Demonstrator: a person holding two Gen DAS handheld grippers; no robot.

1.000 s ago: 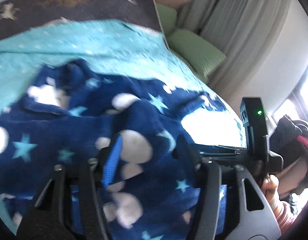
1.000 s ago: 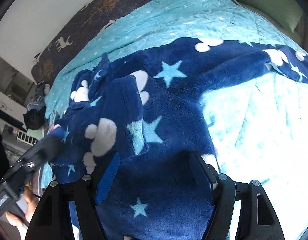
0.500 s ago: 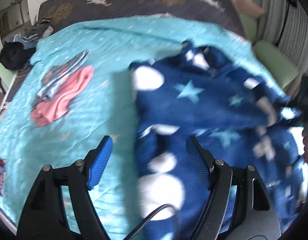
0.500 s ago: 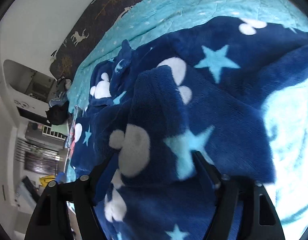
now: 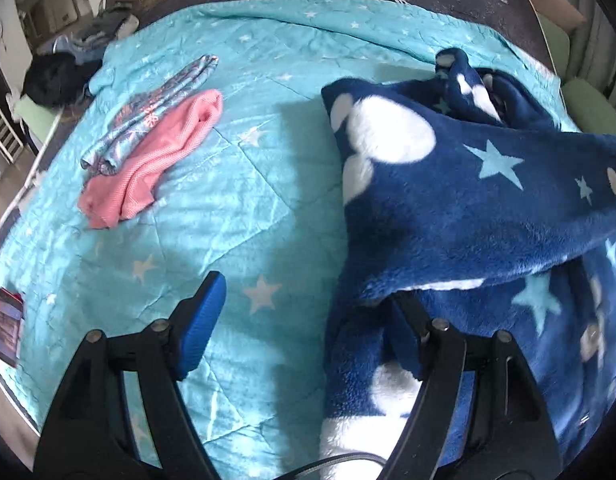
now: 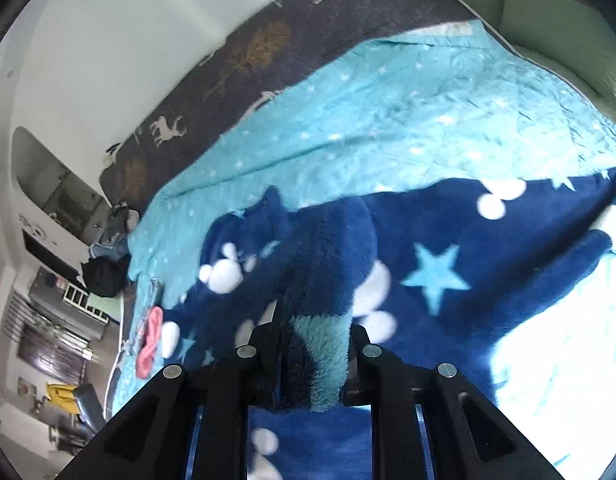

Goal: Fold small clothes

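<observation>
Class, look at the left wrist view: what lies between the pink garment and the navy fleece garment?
Only bare turquoise star quilt separates the pink garment from the navy fleece garment, in the left wrist view.

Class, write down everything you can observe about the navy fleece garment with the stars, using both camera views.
The navy fleece garment looks thick and plushy, printed with pale blue stars and white blobs. It lies rumpled and partly doubled over on the turquoise quilt, one flap raised. The right tool is shut on a bunched fold of it. The left tool is open, one finger tucked under the flap.
</observation>
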